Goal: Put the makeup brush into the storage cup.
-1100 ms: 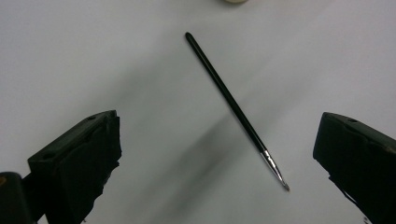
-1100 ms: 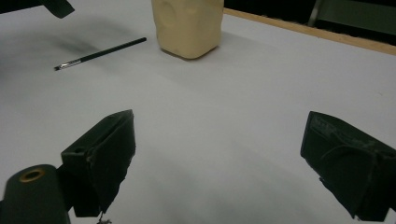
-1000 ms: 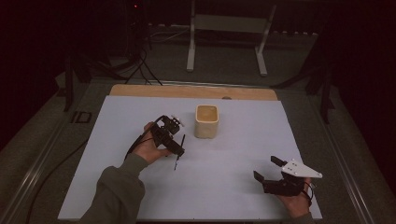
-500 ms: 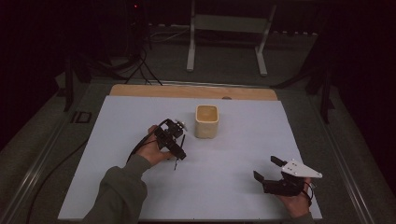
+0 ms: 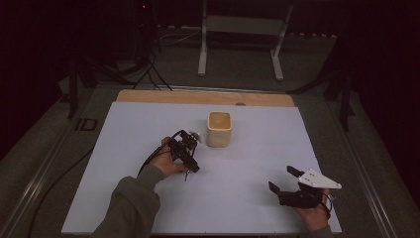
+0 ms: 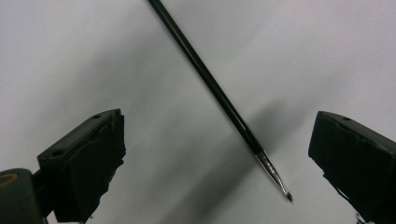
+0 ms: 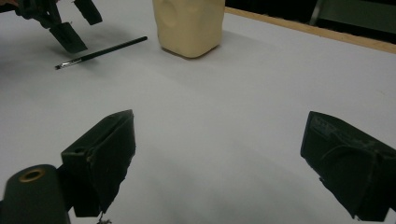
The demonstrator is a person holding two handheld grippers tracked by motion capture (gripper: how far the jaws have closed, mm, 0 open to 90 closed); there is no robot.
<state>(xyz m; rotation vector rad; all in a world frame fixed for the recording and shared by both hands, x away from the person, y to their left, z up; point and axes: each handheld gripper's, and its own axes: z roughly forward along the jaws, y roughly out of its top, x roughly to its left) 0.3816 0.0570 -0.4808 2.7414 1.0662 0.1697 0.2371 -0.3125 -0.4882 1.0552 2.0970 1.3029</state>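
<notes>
The brush lies flat on the white sheet, a thin black handle with a metal ferrule and a small dark tip; in the left gripper view it runs slantwise from the top edge down toward the lower right, its tip ending between the two jaws and nearer the right one; neither jaw touches it. In the right gripper view the brush lies just beside the cup, handle end toward the cup and tip pointing away from it, apart from the cup's wall; in the high view only a short dark stub of the brush shows below your left gripper.

Your left gripper sits directly over the brush, tilted down toward the sheet; its jaws stand wide apart with the brush lying loose beneath them; your left hand grips it from behind, the sleeve coming in from the bottom edge, a cable looping off to the left.

The cup is cream, squarish with rounded corners, upright and open at the top; it stands near the middle of the sheet, just up and right of your left gripper.

Your right gripper rests low near the sheet's lower right corner, well apart from the brush and cup; its jaws are spread wide with nothing between them; the grey plate rides on top.
</notes>
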